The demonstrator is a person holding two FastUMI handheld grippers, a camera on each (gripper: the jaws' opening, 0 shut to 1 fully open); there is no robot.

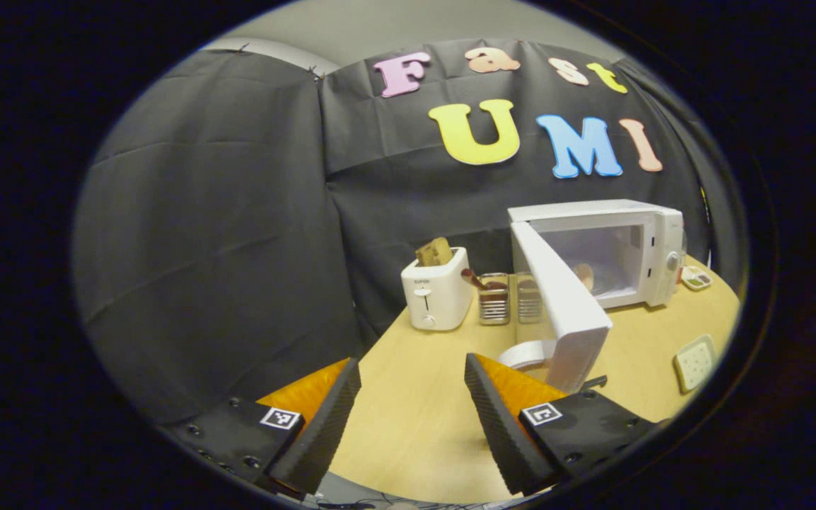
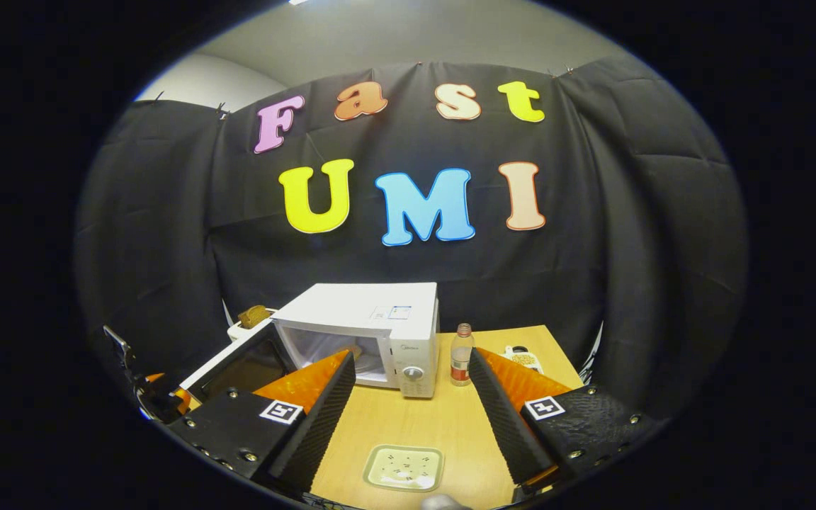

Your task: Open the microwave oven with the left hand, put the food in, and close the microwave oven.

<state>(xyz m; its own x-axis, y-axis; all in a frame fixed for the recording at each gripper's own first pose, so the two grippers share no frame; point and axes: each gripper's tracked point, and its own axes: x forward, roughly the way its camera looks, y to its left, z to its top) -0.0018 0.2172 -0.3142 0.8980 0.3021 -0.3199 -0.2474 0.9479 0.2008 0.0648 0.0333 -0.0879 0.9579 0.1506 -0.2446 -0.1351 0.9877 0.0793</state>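
Left gripper (image 1: 408, 418) held wide open, empty, lower centre; right gripper (image 2: 411, 414) likewise. Microwave (image 1: 635, 248) at right, door (image 1: 564, 312) swung open, food (image 1: 584, 275) seen inside. Risk: door missed or microwave shoved along bench (image 1: 422, 425) if pushed off-centre.

The microwave oven (image 1: 627, 248) is a white box standing on the light wooden table (image 1: 415, 418), near the black cloth wall. Its door (image 1: 564, 304) is swung wide open on the left-hand hinge — the pale inside is laid bare. A round brownish piece of food (image 1: 584, 275) sits on the floor of the oven, inside the chamber. A dial (image 2: 413, 372) shows on the control panel, on the right of the front — below the top.
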